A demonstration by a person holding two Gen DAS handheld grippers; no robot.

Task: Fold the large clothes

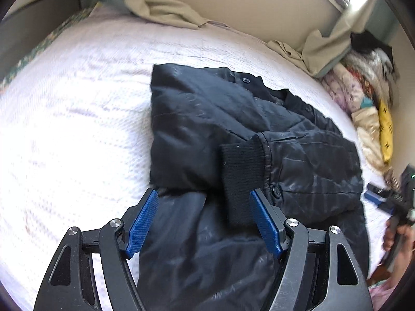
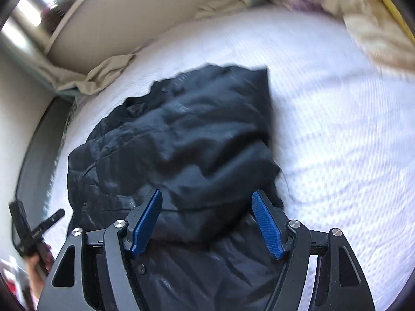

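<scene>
On the bed (image 1: pixel 77 98), spread over its white textured cover, lies the one black jacket (image 1: pixel 207 119) I am working, roughly in the middle and a little toward my near edge. From my seat it looks well along: the body is doubled into a compact block, and a sleeve is laid across the front with its ribbed cuff (image 1: pixel 241 178) lying on top. I judge the main folds made. What seems left is a last tidy or one more fold to shorten the bundle, since the near end still spills loosely toward me and the surface is rumpled in the right wrist view.

My left tongs (image 1: pixel 205 223) stand open above the near end of the jacket, blue pads apart with cloth showing between them but not pinched. My right tongs (image 2: pixel 207 223) are likewise open over the same garment, nothing clamped. Each wrist view also catches the other tool at its edge, with the hand (image 1: pixel 396 235) that carries it.

Counting: one jacket, one cuff showing, two snap buttons that I can make out near the collar and one beside the cuff, two tongs. Along the far wall lies loose beige bedding (image 1: pixel 160 7), and at the side a heap of mixed clothes (image 1: pixel 363 90) too jumbled to count.
</scene>
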